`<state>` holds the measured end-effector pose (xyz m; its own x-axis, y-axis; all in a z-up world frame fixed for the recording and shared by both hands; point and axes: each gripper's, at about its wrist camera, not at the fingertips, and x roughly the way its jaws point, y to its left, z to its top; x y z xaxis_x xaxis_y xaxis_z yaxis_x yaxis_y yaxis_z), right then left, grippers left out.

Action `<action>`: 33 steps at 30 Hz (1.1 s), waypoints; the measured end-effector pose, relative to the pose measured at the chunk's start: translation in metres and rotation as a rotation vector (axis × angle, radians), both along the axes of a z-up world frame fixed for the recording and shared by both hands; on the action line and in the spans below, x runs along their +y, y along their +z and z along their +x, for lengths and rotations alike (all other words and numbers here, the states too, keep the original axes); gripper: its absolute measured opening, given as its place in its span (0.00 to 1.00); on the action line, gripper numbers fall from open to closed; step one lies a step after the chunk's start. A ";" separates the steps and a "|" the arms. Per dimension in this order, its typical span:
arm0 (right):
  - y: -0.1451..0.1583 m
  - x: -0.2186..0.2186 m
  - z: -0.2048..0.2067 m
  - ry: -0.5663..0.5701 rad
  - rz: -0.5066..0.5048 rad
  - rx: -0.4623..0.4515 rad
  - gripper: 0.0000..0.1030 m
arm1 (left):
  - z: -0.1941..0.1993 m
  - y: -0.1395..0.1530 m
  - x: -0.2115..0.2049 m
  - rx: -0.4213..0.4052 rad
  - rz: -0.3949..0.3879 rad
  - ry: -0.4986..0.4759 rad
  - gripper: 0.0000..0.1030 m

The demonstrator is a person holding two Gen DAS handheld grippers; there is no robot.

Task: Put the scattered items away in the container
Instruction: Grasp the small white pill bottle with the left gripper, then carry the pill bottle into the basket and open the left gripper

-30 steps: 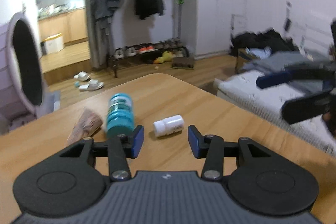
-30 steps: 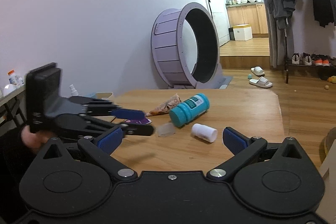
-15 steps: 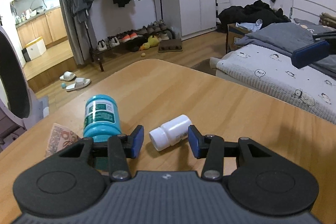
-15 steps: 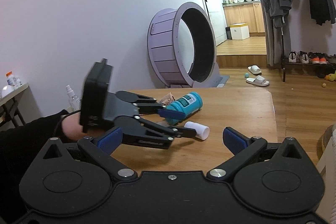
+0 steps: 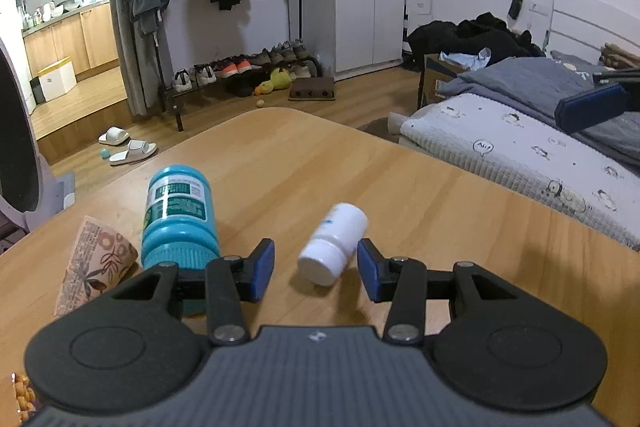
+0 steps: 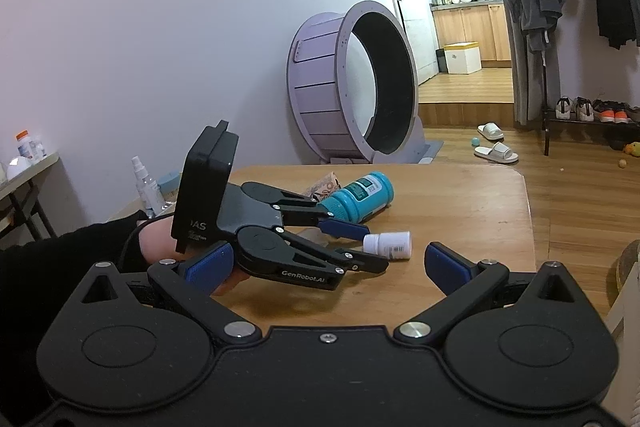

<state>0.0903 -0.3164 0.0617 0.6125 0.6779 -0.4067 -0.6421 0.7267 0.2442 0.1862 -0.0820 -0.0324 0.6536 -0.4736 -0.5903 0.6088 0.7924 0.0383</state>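
A small white bottle (image 5: pixel 335 242) lies on its side on the wooden table (image 5: pixel 420 195), its capped end reaching just into the gap of the left gripper (image 5: pixel 316 269), whose blue pads stand apart on either side of it with bare wood showing between pad and bottle, so the jaws are released and grasp nothing. The bottle's long axis runs roughly along the gripper's line, slanting a little to the right as it goes away: the flat cap faces the gripper and the base points toward the table's far edge. From the right wrist view the same bottle (image 6: pixel 388 245) lies across the picture, just past the tips of the left gripper (image 6: pixel 362 243), which a hand (image 6: pixel 154 241) in a dark sleeve holds low over the table. The right gripper (image 6: pixel 328 265) is spread wide and empty, well back from the bottle near the table's near edge. Just left of the white bottle lies a larger teal bottle (image 5: pixel 179 215), also on its side, its ribbed cap close to the left finger. A patterned brown packet (image 5: pixel 94 265) lies touching the teal bottle on its far left. No container shows in either view.
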 end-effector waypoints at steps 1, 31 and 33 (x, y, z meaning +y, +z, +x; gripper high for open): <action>0.000 0.000 0.000 -0.001 0.001 -0.001 1.00 | 0.002 0.000 -0.001 0.003 -0.002 -0.006 0.38; 0.008 0.041 -0.009 0.118 0.045 -0.017 1.00 | -0.155 0.081 0.121 -0.177 -0.078 0.385 0.22; 0.008 0.052 -0.012 0.147 0.049 -0.019 1.00 | -0.164 0.088 0.138 -0.170 -0.061 0.445 0.22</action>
<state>0.0785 -0.2639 0.0699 0.5121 0.7797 -0.3603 -0.7457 0.6117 0.2639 0.0217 0.0564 0.0557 0.8858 -0.1569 -0.4368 0.1995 0.9784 0.0532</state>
